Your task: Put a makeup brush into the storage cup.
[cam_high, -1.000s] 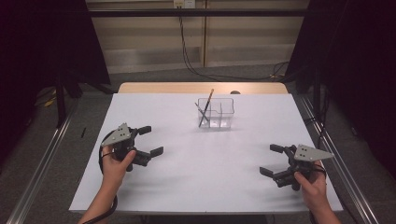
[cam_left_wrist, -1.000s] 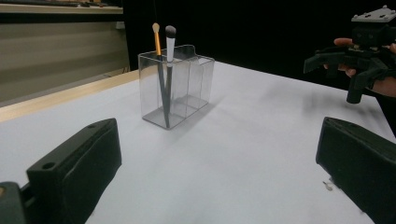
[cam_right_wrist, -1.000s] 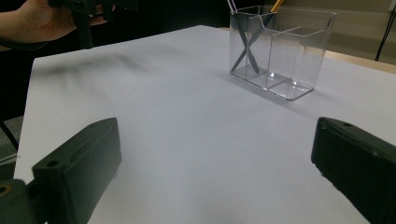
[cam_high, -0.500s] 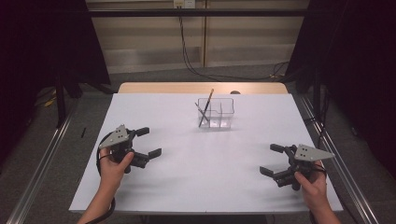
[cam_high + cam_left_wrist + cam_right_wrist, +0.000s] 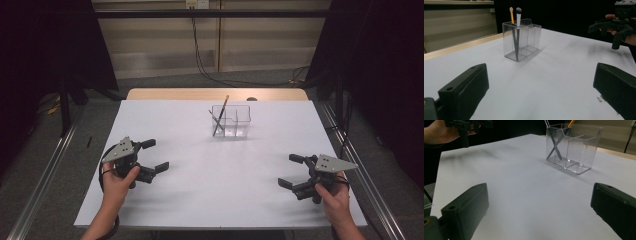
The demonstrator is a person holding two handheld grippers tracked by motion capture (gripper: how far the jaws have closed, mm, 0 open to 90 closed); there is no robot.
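Two hand-held grippers hovered low over the white table point(image 5: 210, 190), each with its jaws spread wide and nothing between them. The left gripper point(image 5: 152, 156) sat near the table's left edge, the right gripper point(image 5: 292, 171) near the right — well apart, both angled inward toward the clear organizer point(image 5: 231, 121) standing upright at the far centre. Two makeup brushes point(image 5: 517, 30) leaned crossed in its left compartment, heads up, probably so they could be plucked out; the other compartments stood empty.
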